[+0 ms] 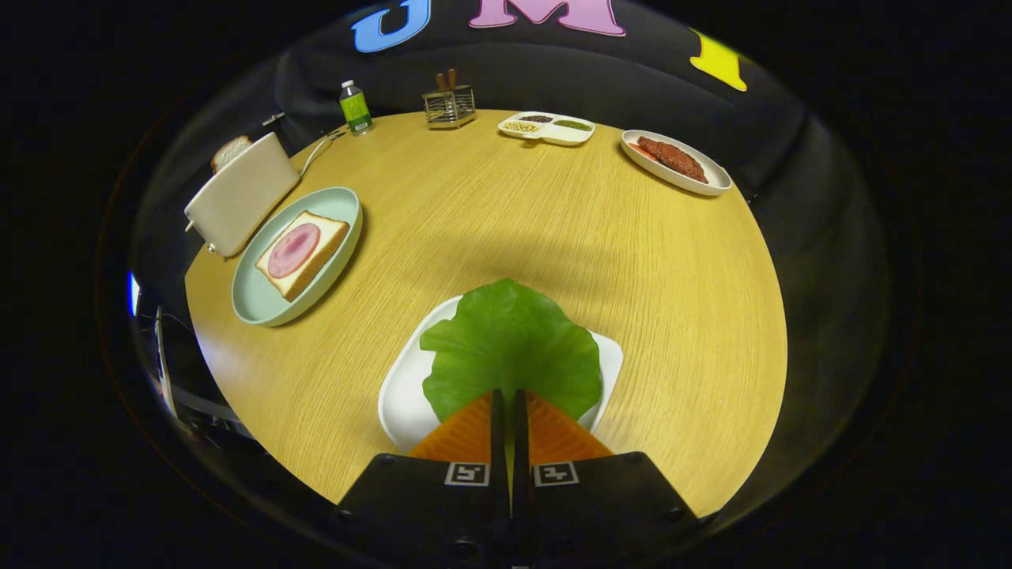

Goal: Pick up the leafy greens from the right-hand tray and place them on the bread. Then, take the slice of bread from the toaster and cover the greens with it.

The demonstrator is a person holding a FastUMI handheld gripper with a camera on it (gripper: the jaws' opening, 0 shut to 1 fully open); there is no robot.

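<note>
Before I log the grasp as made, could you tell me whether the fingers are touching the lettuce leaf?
Touching. In the gripper view the fingers are closed on the near edge of the lettuce leaf, which runs into the thin slit between them above the white tray.

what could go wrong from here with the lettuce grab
The gripper is pinched on just the near edge of the lettuce leaf, so it may slip out or flop during the carry. The leaf is wider than the bread on the green plate, so it could land off-centre. The toaster stands right beside that plate and could get bumped.
</note>
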